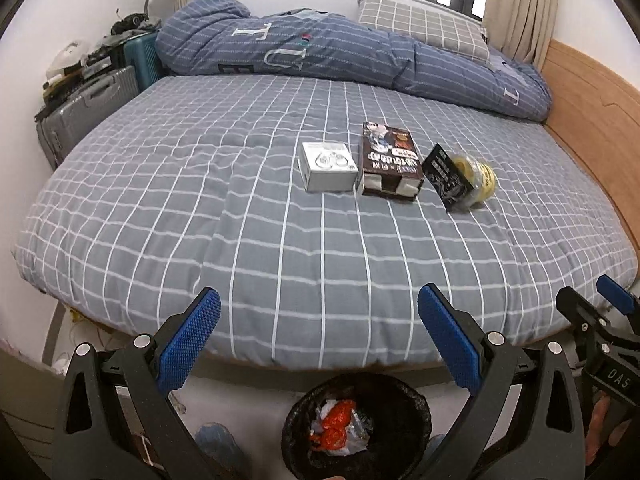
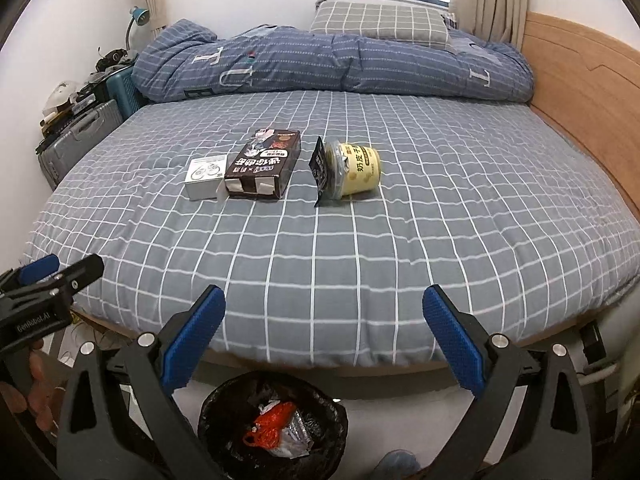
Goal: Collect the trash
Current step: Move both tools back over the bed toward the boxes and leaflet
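Observation:
Three pieces of trash lie mid-bed: a small white box (image 1: 329, 166) (image 2: 205, 177), a dark carton (image 1: 390, 163) (image 2: 264, 168) with an open end, and a yellow cup (image 1: 478, 178) (image 2: 358, 169) on its side with a black lid flap (image 2: 321, 171). A black-lined bin (image 1: 356, 426) (image 2: 274, 426) holding red and silver wrappers stands on the floor at the bed's foot. My left gripper (image 1: 318, 312) and right gripper (image 2: 323, 312) are both open and empty, above the bin, short of the bed edge. The right gripper shows at the left wrist view's right edge (image 1: 600, 312).
The bed (image 1: 200, 220) has a grey checked sheet, a rolled blue duvet (image 1: 320, 48) and a pillow (image 1: 424, 24) at the far side. A wooden headboard (image 2: 580, 80) runs along the right. Suitcases (image 1: 84, 108) and clutter stand at the left wall.

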The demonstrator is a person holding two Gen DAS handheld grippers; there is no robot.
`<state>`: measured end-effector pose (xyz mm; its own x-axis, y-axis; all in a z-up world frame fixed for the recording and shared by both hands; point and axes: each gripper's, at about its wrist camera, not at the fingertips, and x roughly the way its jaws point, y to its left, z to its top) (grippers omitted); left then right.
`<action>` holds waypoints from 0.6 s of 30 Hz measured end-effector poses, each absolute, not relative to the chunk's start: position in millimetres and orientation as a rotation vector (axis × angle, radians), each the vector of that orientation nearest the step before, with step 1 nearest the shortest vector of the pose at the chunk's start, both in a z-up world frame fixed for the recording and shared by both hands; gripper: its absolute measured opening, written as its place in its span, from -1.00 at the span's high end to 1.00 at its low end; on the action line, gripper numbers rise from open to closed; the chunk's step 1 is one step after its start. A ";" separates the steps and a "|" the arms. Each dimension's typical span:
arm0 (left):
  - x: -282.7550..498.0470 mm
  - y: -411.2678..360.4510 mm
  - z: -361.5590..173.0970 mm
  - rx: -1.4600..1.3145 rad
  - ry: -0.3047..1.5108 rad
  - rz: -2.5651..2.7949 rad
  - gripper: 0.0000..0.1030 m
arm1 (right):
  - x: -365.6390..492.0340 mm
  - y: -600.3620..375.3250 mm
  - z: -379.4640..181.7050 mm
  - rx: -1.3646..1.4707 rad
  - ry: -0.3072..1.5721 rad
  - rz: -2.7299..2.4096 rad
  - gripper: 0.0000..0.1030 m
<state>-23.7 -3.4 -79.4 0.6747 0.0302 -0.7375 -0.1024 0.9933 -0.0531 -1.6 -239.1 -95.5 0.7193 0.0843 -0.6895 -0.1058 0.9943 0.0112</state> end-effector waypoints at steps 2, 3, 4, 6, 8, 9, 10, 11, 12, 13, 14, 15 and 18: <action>-11.9 -0.7 -78.5 -0.092 0.827 0.080 -0.89 | 9.8 -238.9 -96.6 -0.035 0.762 0.105 -0.84; -6.7 0.8 -78.2 -0.094 0.827 0.081 -0.89 | 13.2 -238.9 -97.1 -0.037 0.763 0.105 -0.84; 1.5 2.4 -77.8 -0.092 0.827 0.084 -0.89 | 19.5 -239.1 -98.0 -0.039 0.764 0.104 -0.84; 12.1 4.0 -78.0 -0.090 0.828 0.086 -0.89 | 31.8 -240.6 -98.9 -0.043 0.765 0.103 -0.84; 26.6 6.1 -78.6 -0.087 0.831 0.088 -0.89 | 45.5 -242.9 -99.7 -0.043 0.767 0.099 -0.84; 33.5 7.0 -79.1 -0.087 0.834 0.089 -0.89 | 51.7 -243.9 -100.1 -0.042 0.768 0.097 -0.84; 43.6 8.6 -80.2 -0.089 0.836 0.090 -0.89 | 60.0 -244.9 -100.7 -0.042 0.769 0.096 -0.84; 49.1 9.4 -80.8 -0.091 0.837 0.091 -0.89 | 67.9 -245.6 -101.5 -0.046 0.771 0.096 -0.84; 56.7 10.6 -81.6 -0.091 0.838 0.094 -0.89 | 77.6 -246.1 -102.6 -0.052 0.772 0.094 -0.84; 66.0 12.0 -82.9 -0.090 0.841 0.099 -0.89 | 83.4 -246.5 -103.2 -0.055 0.772 0.093 -0.84; 75.9 13.4 -84.8 -0.088 0.844 0.099 -0.89 | 92.0 -247.2 -104.1 -0.054 0.772 0.095 -0.84; 84.3 14.2 -86.4 -0.085 0.845 0.101 -0.89 | 100.7 -247.5 -105.2 -0.056 0.773 0.096 -0.84; 107.5 16.5 -92.4 -0.073 0.855 0.106 -0.89 | 121.5 -247.6 -107.3 -0.066 0.778 0.098 -0.84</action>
<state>107.5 16.5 -92.4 0.6511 0.0643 -0.7562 -0.1227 0.9922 -0.0213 121.5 -247.6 -107.3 0.7082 0.0636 -0.7031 -0.1124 0.9934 -0.0234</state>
